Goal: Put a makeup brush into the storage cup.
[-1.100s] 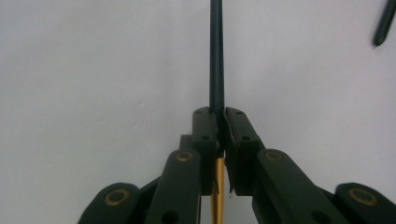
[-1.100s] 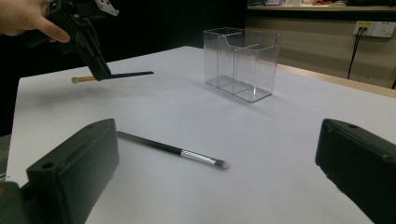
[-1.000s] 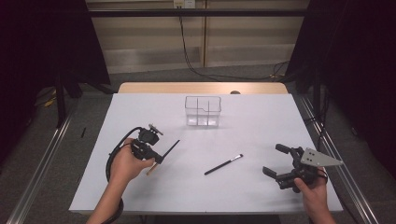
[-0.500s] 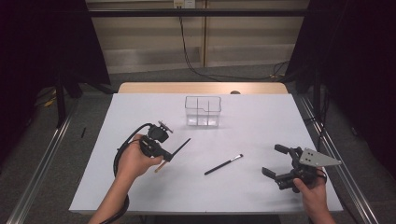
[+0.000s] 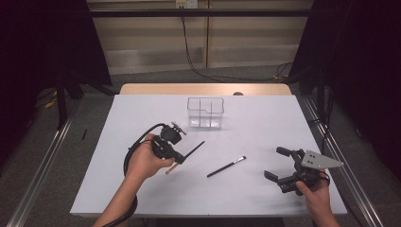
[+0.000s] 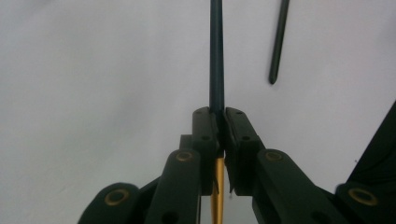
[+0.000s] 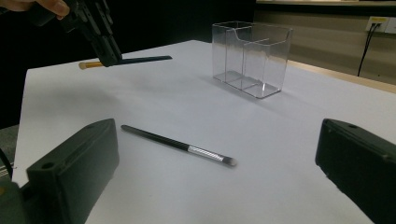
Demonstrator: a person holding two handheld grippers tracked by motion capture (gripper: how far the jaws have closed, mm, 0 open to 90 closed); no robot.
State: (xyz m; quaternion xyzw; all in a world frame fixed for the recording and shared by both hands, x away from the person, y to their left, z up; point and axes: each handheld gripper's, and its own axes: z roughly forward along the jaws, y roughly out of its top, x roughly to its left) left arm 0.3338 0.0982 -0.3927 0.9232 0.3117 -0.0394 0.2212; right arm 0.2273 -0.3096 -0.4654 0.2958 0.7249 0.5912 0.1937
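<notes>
Above matte white table, left gripper clamps slim brush (gold-tipped); right gripper w/ jaws apart.

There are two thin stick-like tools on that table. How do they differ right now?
The gold-ended brush is clamped in the left gripper, lifted off the table; the silver-banded brush lies flat on the white table, untouched. The first has a gold end behind the fingers; the second has a silver band before its small tip. Both have slim dark handles and sit short of the clear organizer.

The left gripper has carried the dark gold-ended brush toward the clear organizer.
</notes>
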